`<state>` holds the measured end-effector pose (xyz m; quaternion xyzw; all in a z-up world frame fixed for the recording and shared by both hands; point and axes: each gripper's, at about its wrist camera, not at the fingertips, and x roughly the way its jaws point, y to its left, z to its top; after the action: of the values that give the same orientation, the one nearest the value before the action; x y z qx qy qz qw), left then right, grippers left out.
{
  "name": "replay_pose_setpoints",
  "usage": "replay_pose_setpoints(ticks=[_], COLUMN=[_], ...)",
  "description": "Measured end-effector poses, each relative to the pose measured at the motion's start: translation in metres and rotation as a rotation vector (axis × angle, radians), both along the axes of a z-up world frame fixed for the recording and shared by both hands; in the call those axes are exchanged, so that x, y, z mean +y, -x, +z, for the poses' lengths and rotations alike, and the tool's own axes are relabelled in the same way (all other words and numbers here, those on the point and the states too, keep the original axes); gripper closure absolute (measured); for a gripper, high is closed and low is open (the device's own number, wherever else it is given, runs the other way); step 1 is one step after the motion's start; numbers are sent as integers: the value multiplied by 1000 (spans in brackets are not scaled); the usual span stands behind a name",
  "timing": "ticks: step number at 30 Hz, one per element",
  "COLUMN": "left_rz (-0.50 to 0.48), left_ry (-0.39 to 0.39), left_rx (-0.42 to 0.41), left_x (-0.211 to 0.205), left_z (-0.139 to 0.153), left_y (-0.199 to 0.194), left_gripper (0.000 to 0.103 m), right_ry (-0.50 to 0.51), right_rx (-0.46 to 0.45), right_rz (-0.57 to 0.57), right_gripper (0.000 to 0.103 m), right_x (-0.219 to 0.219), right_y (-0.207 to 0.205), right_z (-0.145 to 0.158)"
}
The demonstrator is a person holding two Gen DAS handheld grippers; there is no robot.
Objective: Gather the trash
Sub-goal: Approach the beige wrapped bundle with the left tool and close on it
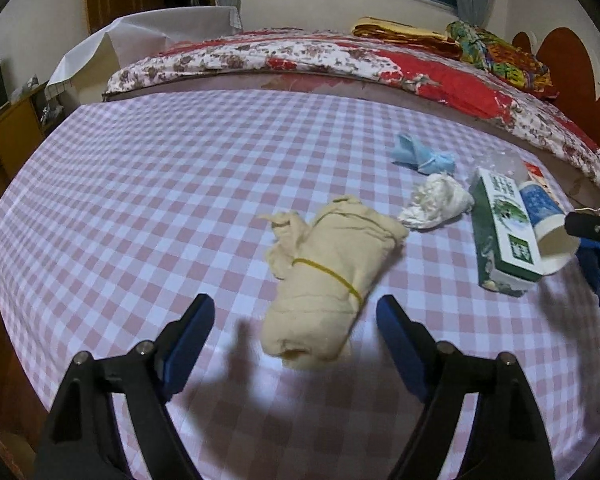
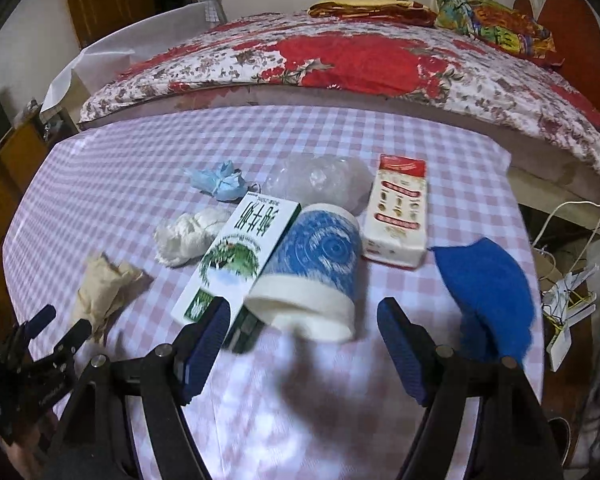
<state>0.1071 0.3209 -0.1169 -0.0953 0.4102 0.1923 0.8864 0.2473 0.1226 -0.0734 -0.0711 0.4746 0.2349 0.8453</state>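
Note:
A rolled beige cloth bound by a yellow rubber band lies on the checked tablecloth. My left gripper is open, and the roll's near end sits between its blue fingertips without touching them. A blue-and-white paper cup lies on its side against a green-and-white carton. Just in front of the cup's mouth my right gripper stands open and holds nothing. Farther back lie a white crumpled tissue, a crumpled light-blue mask, a clear plastic bag and a red-and-white packet.
A dark blue cloth lies by the table's right edge, with white cables hanging beyond it. A bed with a red floral cover runs along the far side of the table. Wooden furniture stands at the left.

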Motion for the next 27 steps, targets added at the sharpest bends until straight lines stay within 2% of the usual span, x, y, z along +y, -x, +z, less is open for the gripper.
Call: replay_pose_setpoints(ticks=[6, 10, 12, 19, 21, 23, 27], left_rz=[-12, -11, -15, -28, -22, -18, -13], left_ry=[28, 47, 53, 54, 56, 61, 62], left_rx=[15, 15, 15, 28, 29, 23, 19], left_x=[3, 5, 4, 0, 3, 4, 3], left_z=[-10, -14, -16, -21, -21, -21, -22], left_y=[-13, -18, -21, -33, -33, -31, -33], left_gripper=[24, 25, 25, 34, 39, 39, 39], right_ry=[43, 72, 46, 79, 89, 68, 81], right_rx=[28, -15, -9, 11, -6, -31, -39], right_rz=[5, -35, -21, 2, -4, -9, 14], right_gripper=[26, 26, 26, 25, 25, 25, 18], right_x=[8, -10, -11, 0, -1, -7, -6], right_y=[-9, -1, -2, -23, -22, -19, -25], right_z=[-22, -18, -17, -30, -28, -20, -19])
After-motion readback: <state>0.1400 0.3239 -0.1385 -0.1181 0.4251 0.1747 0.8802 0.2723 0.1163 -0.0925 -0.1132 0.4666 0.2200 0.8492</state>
